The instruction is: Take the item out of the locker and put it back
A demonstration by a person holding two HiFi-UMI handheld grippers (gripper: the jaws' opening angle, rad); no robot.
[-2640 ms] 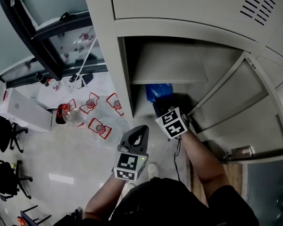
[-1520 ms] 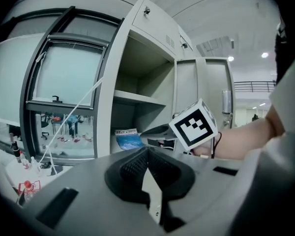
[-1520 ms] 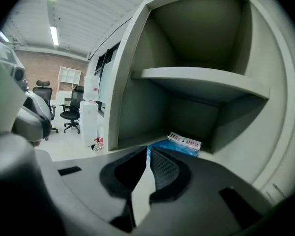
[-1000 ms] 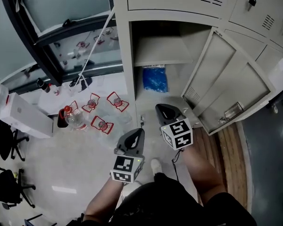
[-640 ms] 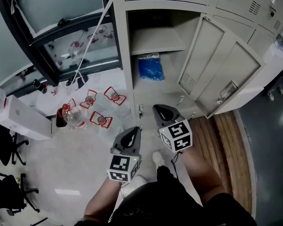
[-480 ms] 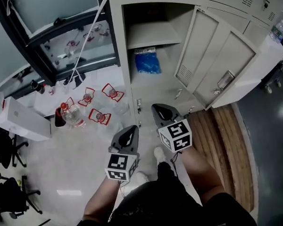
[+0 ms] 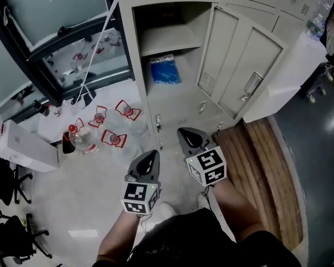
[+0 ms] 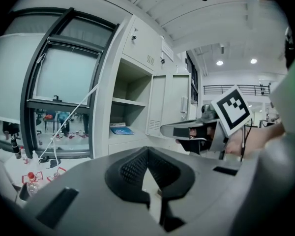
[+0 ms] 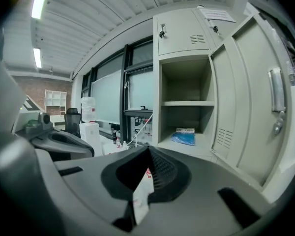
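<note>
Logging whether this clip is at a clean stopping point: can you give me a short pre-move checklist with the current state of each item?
1. Blue bag inside the locker: ok, it lies on the lower compartment floor, under the shelf.
2. Right gripper empty: ok, jaws together with nothing between them.
3. Left gripper empty: ok, jaws together with nothing held.
4. Both grippers clear of the locker: ok, they are out in front of the opening, not inside it.
5. Locker door position: ok for another reach, not ok if closing was intended, as it stands wide open.
6. Bottles on the floor: ok, off to the left of the locker.
</note>
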